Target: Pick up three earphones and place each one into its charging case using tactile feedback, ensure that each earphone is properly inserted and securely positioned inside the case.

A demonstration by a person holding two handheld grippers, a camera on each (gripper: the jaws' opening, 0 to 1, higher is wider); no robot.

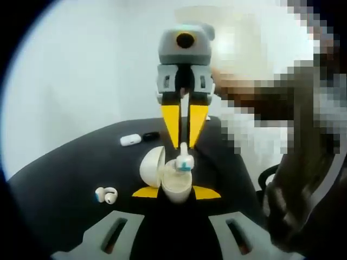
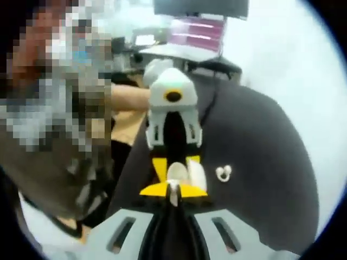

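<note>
- Earphone [image 1: 184, 160]: a white stem type with a teal mark, pinched between the yellow tips of the right gripper [image 1: 184, 142] and standing over the mouth of the open charging case [image 1: 172, 181].
- That egg-shaped white case has its lid [image 1: 152, 166] swung off to one side. The left gripper [image 1: 176, 193] clenches it between its yellow tips, holding it up off the black tabletop [image 1: 65, 184].
- In the right gripper view, the right gripper [image 2: 173, 190] meets the left gripper [image 2: 174, 162] head on. The case [image 2: 184, 172] sits between them.
- To seat it well, I judge the stem should be lined up with its well before any push. Press straight along the well, not at an angle.
- Keep the clamp on the case firm, so the push does not tip or twist it.
- Let go only once the bud feels bottomed out. I cannot tell from here how deep it sits.
- A loose ear-hook earphone [image 1: 106, 195] lies on the tabletop near the case. A shut white case [image 1: 130, 140] and a dark case [image 1: 151, 136] lie farther back.
</note>
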